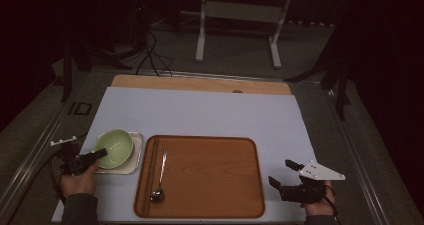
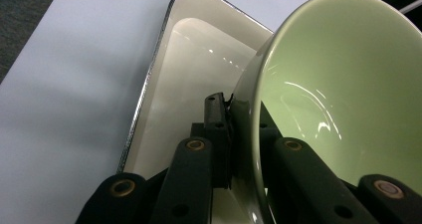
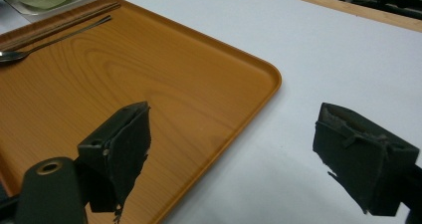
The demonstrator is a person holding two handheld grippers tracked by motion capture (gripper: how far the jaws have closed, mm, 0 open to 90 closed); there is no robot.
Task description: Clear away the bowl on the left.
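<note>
Lower left of high view: my left gripper [image 1: 100, 154] clamps rim of green bowl [image 1: 114, 148], one jaw inside, one outside. Bowl tilted, sits in white square dish [image 1: 135, 161] on pale blue mat [image 1: 210, 112]. Left gripper view confirms pinch on bowl wall [image 2: 343, 84], dish [image 2: 184, 59] beneath. Lower right: my right gripper [image 1: 281, 174] has jaws wide apart, nothing between, beside right edge of wooden tray [image 1: 210, 180]. Spoon [image 1: 160, 177] lies along tray's left side, bowl end toward bottom of frame.
</note>
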